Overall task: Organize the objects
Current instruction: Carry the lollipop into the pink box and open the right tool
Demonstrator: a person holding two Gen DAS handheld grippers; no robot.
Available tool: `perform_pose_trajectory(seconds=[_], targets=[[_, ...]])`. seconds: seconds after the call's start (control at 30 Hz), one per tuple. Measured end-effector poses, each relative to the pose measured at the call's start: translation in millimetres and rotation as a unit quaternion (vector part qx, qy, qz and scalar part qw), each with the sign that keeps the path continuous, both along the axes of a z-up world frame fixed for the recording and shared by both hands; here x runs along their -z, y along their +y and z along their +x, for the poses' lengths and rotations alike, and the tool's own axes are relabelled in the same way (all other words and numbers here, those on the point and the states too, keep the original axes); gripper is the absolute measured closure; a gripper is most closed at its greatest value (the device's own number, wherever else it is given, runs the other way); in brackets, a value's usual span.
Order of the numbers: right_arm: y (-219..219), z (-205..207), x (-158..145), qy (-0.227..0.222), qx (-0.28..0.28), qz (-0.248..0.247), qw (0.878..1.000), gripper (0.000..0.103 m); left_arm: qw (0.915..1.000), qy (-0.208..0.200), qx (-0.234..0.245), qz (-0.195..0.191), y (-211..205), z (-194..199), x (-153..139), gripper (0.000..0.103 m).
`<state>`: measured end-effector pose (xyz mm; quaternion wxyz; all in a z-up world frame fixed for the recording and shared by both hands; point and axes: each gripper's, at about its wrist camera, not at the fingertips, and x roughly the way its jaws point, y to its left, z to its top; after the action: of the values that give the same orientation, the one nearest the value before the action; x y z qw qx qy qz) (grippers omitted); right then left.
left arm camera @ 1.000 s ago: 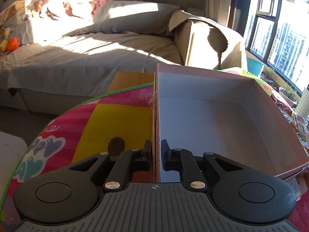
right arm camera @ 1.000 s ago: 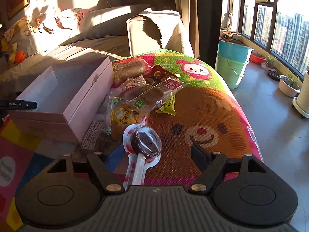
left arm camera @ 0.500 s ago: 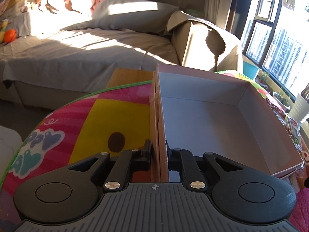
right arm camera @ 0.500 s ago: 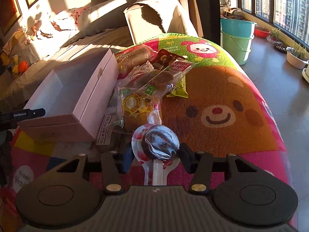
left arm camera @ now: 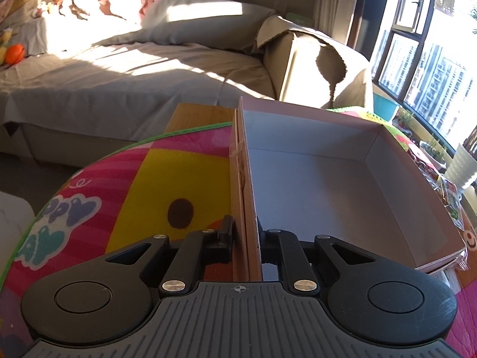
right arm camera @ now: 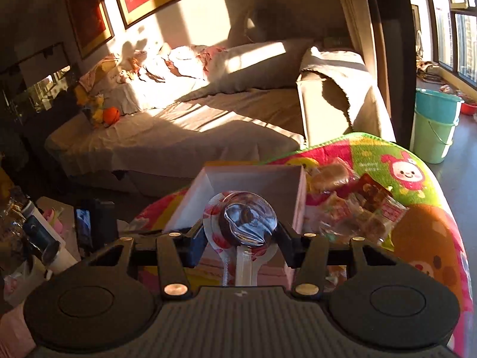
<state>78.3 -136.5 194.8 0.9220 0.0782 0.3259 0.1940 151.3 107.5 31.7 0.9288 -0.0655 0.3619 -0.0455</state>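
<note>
An open pink cardboard box (left arm camera: 342, 179) with a white inside sits on a colourful cartoon mat (left arm camera: 134, 185). My left gripper (left arm camera: 246, 232) is shut on the box's left wall, one finger outside and one inside. My right gripper (right arm camera: 240, 232) is shut on a wrapped lollipop (right arm camera: 241, 220), a dark round sweet in clear plastic with a white stick, held in the air in front of the box (right arm camera: 253, 188). A pile of wrapped snacks (right arm camera: 351, 205) lies on the mat right of the box.
A grey-covered sofa (left arm camera: 134, 68) stands behind the mat. Two stacked buckets (right arm camera: 435, 125) stand on the floor by the window at right. A low side table with bottles and clutter (right arm camera: 29, 232) is at the left.
My right gripper closed on the lollipop, lifted it off the mat and swung toward the box. My left gripper kept its hold on the box wall, which shifted slightly.
</note>
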Motion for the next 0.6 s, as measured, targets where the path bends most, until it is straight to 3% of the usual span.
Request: perform_pose_trajectory(seconds=[0.17,0.33,0.43,0.6], targets=[[41.3,42.4,-22.0,-0.032,-0.006,0.025,0.999,0.053,1.0000,0.008,-0.001,0.001,-0.7,1.0,-1.3,0.090],[71.5,86.7,-6.5,-0.031,0.015,0.001,0.999,0.047,0.9999,0.014,-0.004,0.005,-3.0,-1.2,-2.5,0.090],[60.1,85.1,2.1,-0.021,0.019,0.008,1.000,0.047,0.9999,0.013,-0.004,0.010,-4.2,-2.8,-2.1,0.090],[22.2,59.2,19.3,-0.039,0.054,-0.047,0.997,0.040,0.9996,0.014,-0.007,0.023,-8.8,-2.2,-2.7,0.090]])
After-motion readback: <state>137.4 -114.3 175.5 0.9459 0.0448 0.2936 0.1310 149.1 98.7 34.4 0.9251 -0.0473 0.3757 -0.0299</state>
